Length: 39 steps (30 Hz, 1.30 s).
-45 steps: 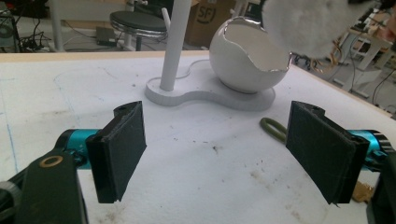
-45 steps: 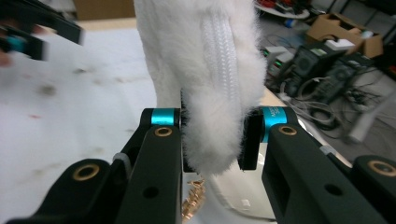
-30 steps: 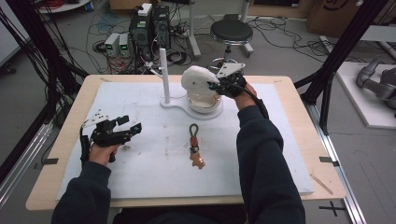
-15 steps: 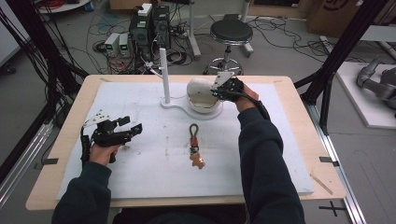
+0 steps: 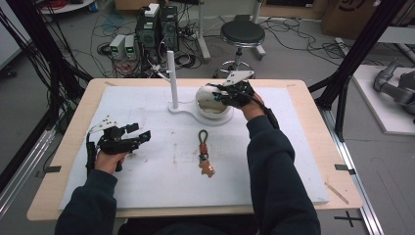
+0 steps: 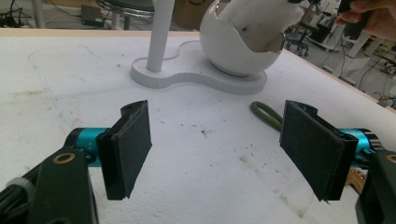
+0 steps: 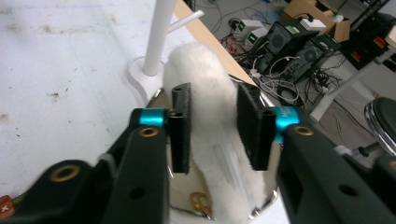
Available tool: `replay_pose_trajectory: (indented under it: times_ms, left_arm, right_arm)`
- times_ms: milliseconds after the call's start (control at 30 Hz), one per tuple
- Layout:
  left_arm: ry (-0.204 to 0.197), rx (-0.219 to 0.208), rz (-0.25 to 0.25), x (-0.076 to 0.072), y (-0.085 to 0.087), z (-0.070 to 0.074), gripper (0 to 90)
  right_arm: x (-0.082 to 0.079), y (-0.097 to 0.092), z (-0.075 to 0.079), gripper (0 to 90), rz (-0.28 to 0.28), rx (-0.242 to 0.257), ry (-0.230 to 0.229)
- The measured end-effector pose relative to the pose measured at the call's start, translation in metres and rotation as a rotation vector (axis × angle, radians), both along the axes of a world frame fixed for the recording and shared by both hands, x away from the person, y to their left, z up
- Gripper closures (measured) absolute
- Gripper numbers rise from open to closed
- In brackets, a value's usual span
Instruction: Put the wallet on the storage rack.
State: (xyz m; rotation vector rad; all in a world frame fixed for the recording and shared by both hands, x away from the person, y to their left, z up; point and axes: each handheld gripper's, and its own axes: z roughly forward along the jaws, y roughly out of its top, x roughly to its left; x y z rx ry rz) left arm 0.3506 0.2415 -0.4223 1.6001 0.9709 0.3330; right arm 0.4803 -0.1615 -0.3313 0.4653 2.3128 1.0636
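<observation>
Here right gripper [image 7: 214,128] pinches fluffy white pad [image 7: 212,93] in round bowl [image 6: 229,51]; left gripper [image 6: 219,149] spread.

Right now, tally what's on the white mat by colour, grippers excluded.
White: 3 - post stand, round bowl, fluffy cloth gripped by the right gripper at the bowl.
Green and brown: 1 - keychain, loop end green.
Total: 4.
</observation>
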Motion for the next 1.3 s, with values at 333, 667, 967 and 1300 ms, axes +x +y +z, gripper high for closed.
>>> replay_pose_trajectory:
  times_ms: [333,667,967,1300]
  left_arm:
    - [0.004,-0.002,-0.001,0.000,0.000,0.000,25.4]
    - [-0.020,0.002,0.015,-0.001,-0.001,0.001,19.8]
    - [-0.032,0.030,0.011,-0.003,-0.001,0.002,20.9]
    - [-0.042,0.040,0.017,-0.004,-0.002,0.003,21.6]
  right_arm:
    - [-0.003,0.005,-0.007,47.0,-0.079,0.003,0.073]
    - [-0.055,-0.055,0.003,31.5,-0.226,0.117,0.159]
    - [-0.109,-0.118,-0.059,28.5,-0.336,0.239,0.268]
    - [-0.118,-0.122,-0.062,28.5,-0.328,0.266,0.233]
